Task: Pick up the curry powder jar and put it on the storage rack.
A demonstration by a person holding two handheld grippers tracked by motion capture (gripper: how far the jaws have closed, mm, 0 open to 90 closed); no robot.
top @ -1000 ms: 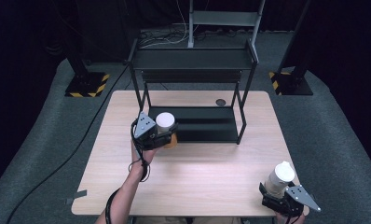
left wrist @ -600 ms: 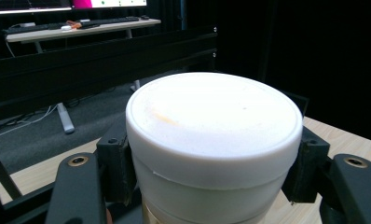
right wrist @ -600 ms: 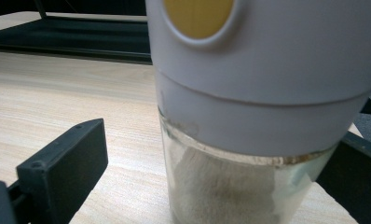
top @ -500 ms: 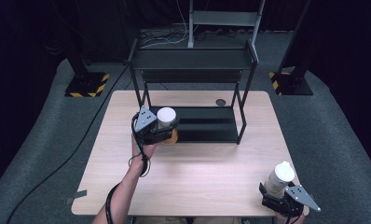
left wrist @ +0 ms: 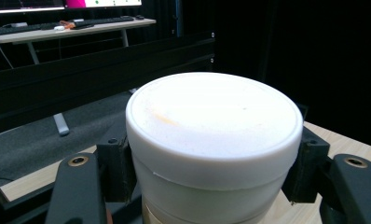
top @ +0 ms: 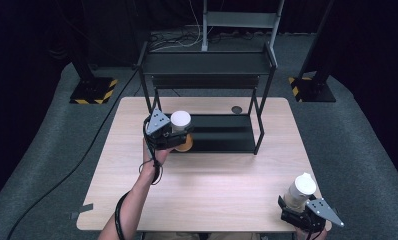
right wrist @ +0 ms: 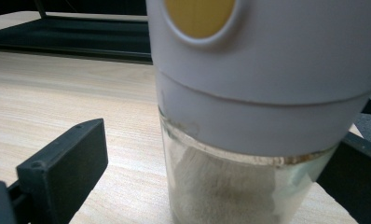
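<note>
Two white-capped jars sit between their tongs' jaws, upright.

No readable text, label, brand or number on any jar, the rack or the table

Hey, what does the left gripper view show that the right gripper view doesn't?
Left gripper view: a white-lidded jar clamped in the left tool, and a far desk with a keyboard on it. Right gripper view: a clear shaker with a white cap bearing a yellow spot, and whitish powder inside. Both: the wooden table and the black rack behind.
</note>
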